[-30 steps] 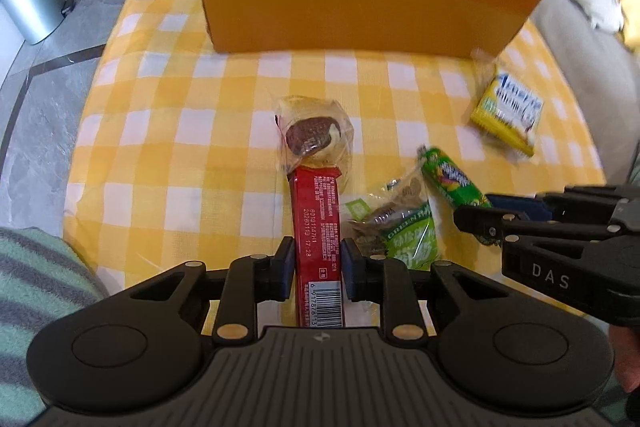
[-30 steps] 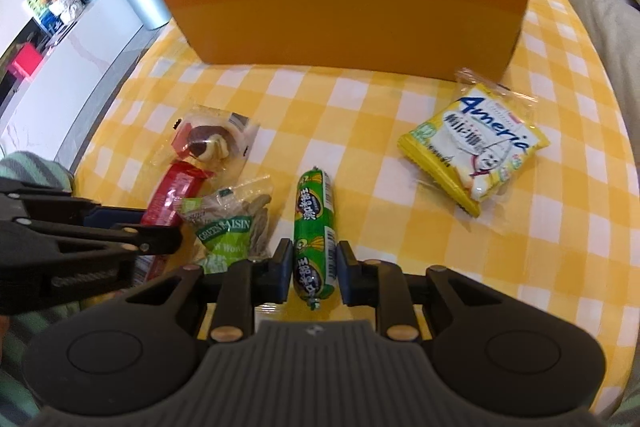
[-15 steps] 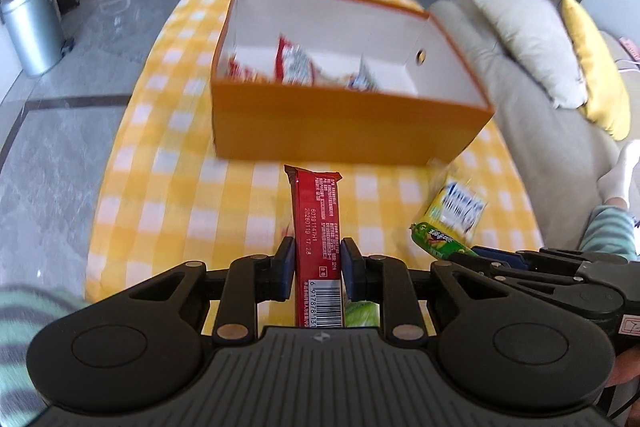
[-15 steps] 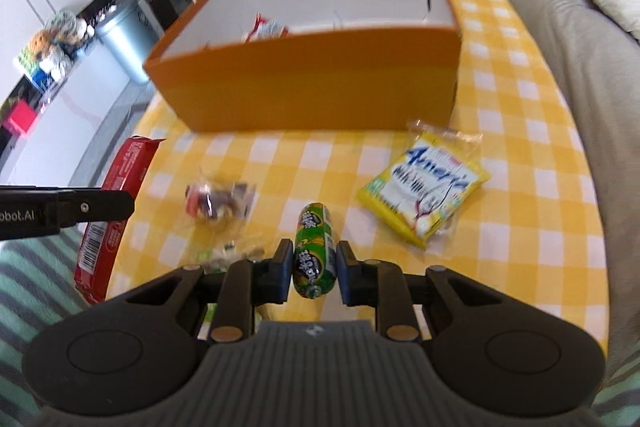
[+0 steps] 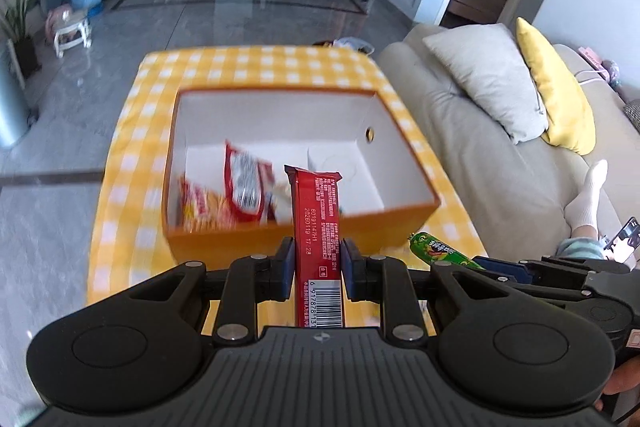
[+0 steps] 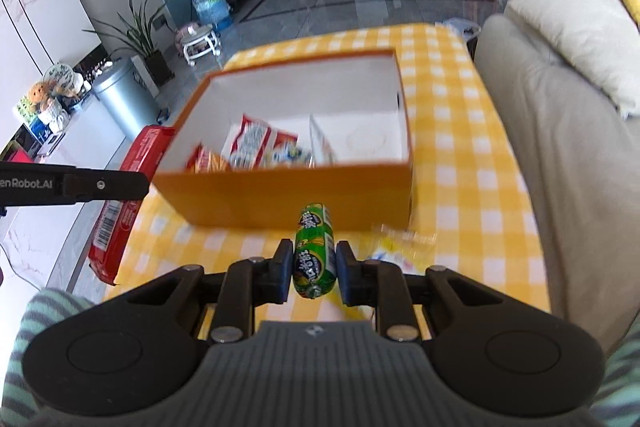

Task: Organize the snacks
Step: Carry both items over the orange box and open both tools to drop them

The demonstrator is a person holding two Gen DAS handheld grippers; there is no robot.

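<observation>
Left gripper [image 5: 316,263] held up above the table's near edge, aimed at the orange box [image 5: 256,247], jaws clamped on a red snack bar [image 5: 318,227]. Bar sticks forward between the fingers, barcode end nearest the camera, far end overlapping the box's near wall in this view. From the right wrist view the same bar [image 6: 132,187] hangs off the table's left edge, level with the box's near left corner.

Right gripper [image 6: 311,263] also raised over the near part of the table, jaws squeezed on a green sausage stick [image 6: 314,251], held lengthwise along the fingers, pointing at the box's near wall. In the left wrist view the sausage tip [image 5: 436,251] shows just right of the left gripper.

Yellow-checked tablecloth [image 6: 460,155] covers the table. Blurred yellow snack packet [image 6: 396,247] lies on the cloth just right of the right gripper, near the box's near right corner. Beige sofa [image 5: 480,155] with cushions runs along the table's right edge. Metal bin [image 6: 120,99] and plants off the left side.

Box open, white inside, a divider [image 6: 320,143] splitting it. Left compartment holds red-and-white packets [image 5: 244,183] piled against the near wall; motion blur, labels unreadable. Right compartment shows only white floor.
</observation>
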